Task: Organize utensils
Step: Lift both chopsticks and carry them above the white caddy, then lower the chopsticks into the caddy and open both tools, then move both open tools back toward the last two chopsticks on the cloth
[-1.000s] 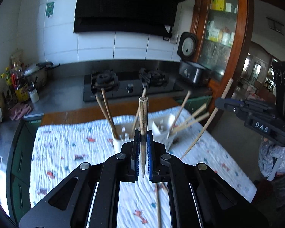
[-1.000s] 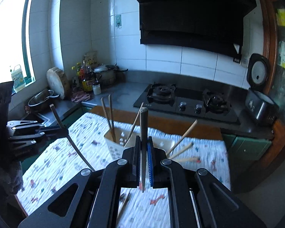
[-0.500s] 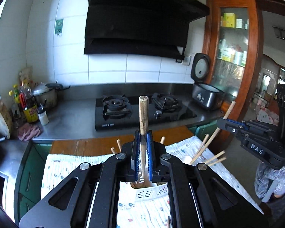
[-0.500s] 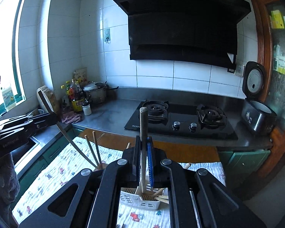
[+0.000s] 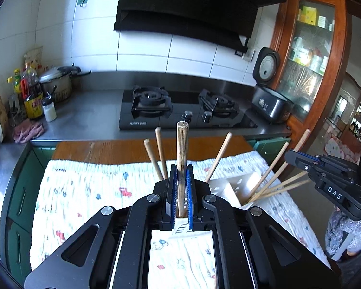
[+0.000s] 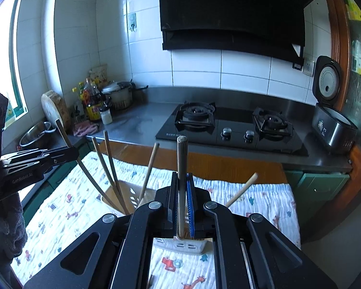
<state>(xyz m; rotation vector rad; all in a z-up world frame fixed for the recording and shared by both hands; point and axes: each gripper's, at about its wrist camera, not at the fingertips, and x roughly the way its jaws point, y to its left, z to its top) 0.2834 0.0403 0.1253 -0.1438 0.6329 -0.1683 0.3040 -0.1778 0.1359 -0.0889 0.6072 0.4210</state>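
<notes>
You have one chopstick pinched in each hand-held gripper. The left hand-held gripper (image 5: pixel 182 192) is closed tight on a pale bamboo chopstick (image 5: pixel 182 159) that stands nearly upright between the blue pads, and the right hand-held gripper (image 6: pixel 181 202) is clamped the same way on a darker chopstick (image 6: pixel 181 180). Both tips point down toward the white slotted utensil holder (image 5: pixel 231 187), which sits on the printed cloth (image 5: pixel 84 192) covering the surface, just in front of and below your jaws. Several chopsticks (image 5: pixel 156 154) already lean out of its compartments at different angles.

From here, the step looks like lowering each stick into the holder, so do these things:

- Keep the squeeze firm until a tip is well inside a compartment; a thin round stick will likely swivel if you ease off early.
- Bring the sticks down close to vertical. The lower tips are hidden behind the jaws in both wrist views, so go slowly and feel for the rim.
- Aim for a free gap. The leaning sticks cross the openings, and a nudge could tip the light holder or lever one out.
- Keep your two hands apart; they are converging on the same small target, so consider seating one stick first.
- Let go only once the stick rests against a wall.
</notes>
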